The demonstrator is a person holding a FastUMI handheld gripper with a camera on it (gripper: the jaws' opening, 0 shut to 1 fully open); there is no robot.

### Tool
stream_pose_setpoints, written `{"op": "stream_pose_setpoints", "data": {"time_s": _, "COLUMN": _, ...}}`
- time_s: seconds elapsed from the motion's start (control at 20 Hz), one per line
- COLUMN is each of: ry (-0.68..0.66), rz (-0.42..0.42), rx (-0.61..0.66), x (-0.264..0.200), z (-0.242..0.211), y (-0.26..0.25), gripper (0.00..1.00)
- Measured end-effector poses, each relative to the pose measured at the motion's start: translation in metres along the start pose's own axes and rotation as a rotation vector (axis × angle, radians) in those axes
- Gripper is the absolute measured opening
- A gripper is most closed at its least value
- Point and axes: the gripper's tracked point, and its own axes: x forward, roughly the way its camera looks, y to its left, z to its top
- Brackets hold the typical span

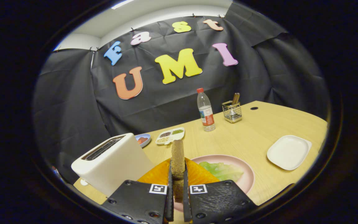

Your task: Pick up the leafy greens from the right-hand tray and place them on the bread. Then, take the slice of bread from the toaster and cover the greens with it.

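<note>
- Down at the bottom centre of the frame, the claw (177,174) is clenched on a slice of bread (177,157), both fingers (170,186) pressing its flat sides.
- The slice stands upright and edge-on between the fingers, its brown crust rising above their tips.
- Just beyond the fingers lies a pink plate (244,174) on the worktop (244,137); on it sits an orange-yellow bread piece (157,174) directly behind the held slice, and the leafy greens (224,170) lie beside it, toward the lower right of the plate.
- To the lower left, a white toaster (113,163) stands on the worktop near the plate, its slots facing up.
- Behind the toaster, toward the centre, are a small blue dish (143,139) with something red in it and a white divided tray (170,136) holding dark and green fillings.
- At the right, an empty white tray (288,152) rests apart from the plate.
- Further back, right of centre, a clear bottle (206,110) with a red cap stands upright, and a wire holder (232,111) with utensil handles stands just beside it.
</note>
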Motion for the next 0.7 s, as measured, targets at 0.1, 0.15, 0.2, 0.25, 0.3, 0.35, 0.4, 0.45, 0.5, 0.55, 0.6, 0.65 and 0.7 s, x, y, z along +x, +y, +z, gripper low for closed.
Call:
{"op": "stream_pose_setpoints", "data": {"time_s": 0.1, "ry": 0.013, "rz": -0.012, "rx": -0.015, "x": 0.002, "z": -0.006, "y": -0.005, "gripper": 0.12}}
{"op": "stream_pose_setpoints", "data": {"time_s": 0.15, "ry": 0.018, "rz": -0.021, "rx": -0.028, "x": 0.002, "z": -0.006, "y": -0.009, "gripper": 0.14}}
{"op": "stream_pose_setpoints", "data": {"time_s": 0.2, "ry": 0.018, "rz": -0.025, "rx": -0.037, "x": 0.001, "z": -0.005, "y": -0.010, "gripper": 0.15}}
{"op": "stream_pose_setpoints", "data": {"time_s": 0.25, "ry": 0.020, "rz": -0.027, "rx": -0.048, "x": 0.003, "z": -0.005, "y": -0.011, "gripper": 0.17}}
{"op": "stream_pose_setpoints", "data": {"time_s": 0.3, "ry": 0.028, "rz": -0.038, "rx": -0.066, "x": 0.004, "z": -0.008, "y": -0.016, "gripper": 0.23}}
{"op": "stream_pose_setpoints", "data": {"time_s": 0.35, "ry": 0.037, "rz": -0.046, "rx": -0.081, "x": 0.003, "z": -0.011, "y": -0.020, "gripper": 0.26}}
{"op": "stream_pose_setpoints", "data": {"time_s": 0.4, "ry": 0.049, "rz": -0.055, "rx": -0.092, "x": 0.002, "z": -0.013, "y": -0.025, "gripper": 0.29}}
{"op": "stream_pose_setpoints", "data": {"time_s": 0.45, "ry": 0.054, "rz": -0.061, "rx": -0.090, "x": 0.001, "z": -0.014, "y": -0.030, "gripper": 0.32}}
{"op": "stream_pose_setpoints", "data": {"time_s": 0.5, "ry": 0.061, "rz": -0.066, "rx": -0.082, "x": 0.000, "z": -0.015, "y": -0.035, "gripper": 0.32}}
{"op": "stream_pose_setpoints", "data": {"time_s": 0.55, "ry": 0.073, "rz": -0.078, "rx": -0.083, "x": -0.002, "z": -0.017, "y": -0.040, "gripper": 0.38}}
{"op": "stream_pose_setpoints", "data": {"time_s": 0.6, "ry": 0.083, "rz": -0.085, "rx": -0.089, "x": -0.001, "z": -0.019, "y": -0.044, "gripper": 0.43}}
{"op": "stream_pose_setpoints", "data": {"time_s": 0.65, "ry": 0.091, "rz": -0.089, "rx": -0.093, "x": -0.002, "z": -0.020, "y": -0.046, "gripper": 0.48}}
{"op": "stream_pose_setpoints", "data": {"time_s": 0.7, "ry": 0.093, "rz": -0.094, "rx": -0.095, "x": -0.005, "z": -0.019, "y": -0.051, "gripper": 0.53}}
